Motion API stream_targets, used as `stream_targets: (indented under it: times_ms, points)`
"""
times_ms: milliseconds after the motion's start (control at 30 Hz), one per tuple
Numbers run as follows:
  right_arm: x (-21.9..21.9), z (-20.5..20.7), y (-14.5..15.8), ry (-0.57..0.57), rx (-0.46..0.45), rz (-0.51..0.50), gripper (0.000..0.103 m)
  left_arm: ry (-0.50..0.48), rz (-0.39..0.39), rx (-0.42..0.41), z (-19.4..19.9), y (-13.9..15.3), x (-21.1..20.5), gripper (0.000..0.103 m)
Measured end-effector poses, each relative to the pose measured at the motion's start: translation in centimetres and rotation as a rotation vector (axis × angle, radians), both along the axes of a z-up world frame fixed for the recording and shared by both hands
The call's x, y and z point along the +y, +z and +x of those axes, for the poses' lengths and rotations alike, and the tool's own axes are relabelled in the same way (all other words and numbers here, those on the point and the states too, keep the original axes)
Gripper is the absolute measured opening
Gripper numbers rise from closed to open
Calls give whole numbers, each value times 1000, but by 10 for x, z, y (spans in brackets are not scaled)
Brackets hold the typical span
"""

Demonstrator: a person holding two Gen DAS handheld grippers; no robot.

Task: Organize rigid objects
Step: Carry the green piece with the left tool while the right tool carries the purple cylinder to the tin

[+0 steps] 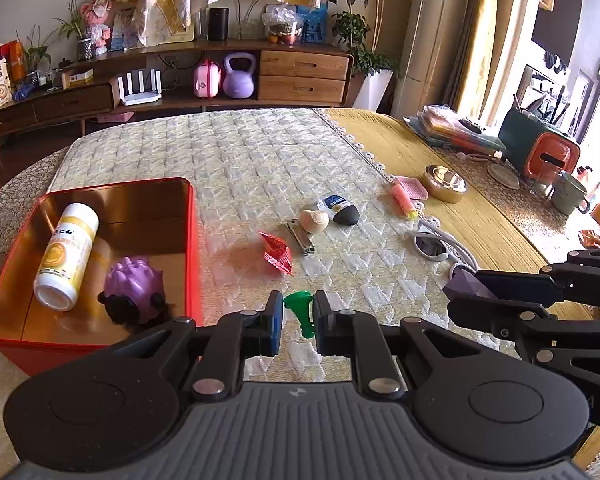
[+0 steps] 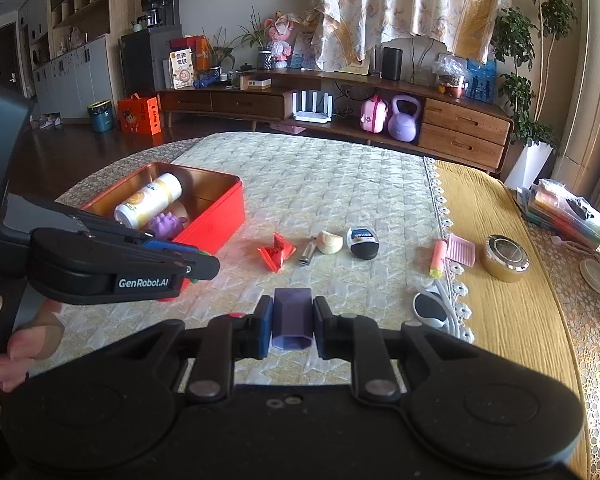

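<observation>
Your left claw grips a green plastic funnel-shaped piece beside the red tin. Only the right view shows your right claw clamped on a faceted purple block above the quilted desk.

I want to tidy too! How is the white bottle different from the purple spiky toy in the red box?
The bottle is white and yellow; the spiky toy is purple with black parts. The bottle is a long, smooth tube lying on its side; the toy is short, round and bumpy. The bottle reaches toward the far side of the red box; the toy sits near the front wall. Both lie inside the box, close together.
</observation>
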State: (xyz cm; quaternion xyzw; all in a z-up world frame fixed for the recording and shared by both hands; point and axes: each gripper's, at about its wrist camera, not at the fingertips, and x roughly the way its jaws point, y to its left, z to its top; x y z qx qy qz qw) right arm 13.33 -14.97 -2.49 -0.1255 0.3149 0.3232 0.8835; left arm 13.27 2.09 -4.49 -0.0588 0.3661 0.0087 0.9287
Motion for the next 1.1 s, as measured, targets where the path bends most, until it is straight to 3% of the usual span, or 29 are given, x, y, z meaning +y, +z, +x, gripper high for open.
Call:
stream_targets:
  times_ms: [567,1100]
  points:
    - [79,-13,30,106,-46,-4,20,110,16,-34,-27,30,86,16]
    - [153,17,5,119,-50,-68,20,216,49,31,-26,12,163,16]
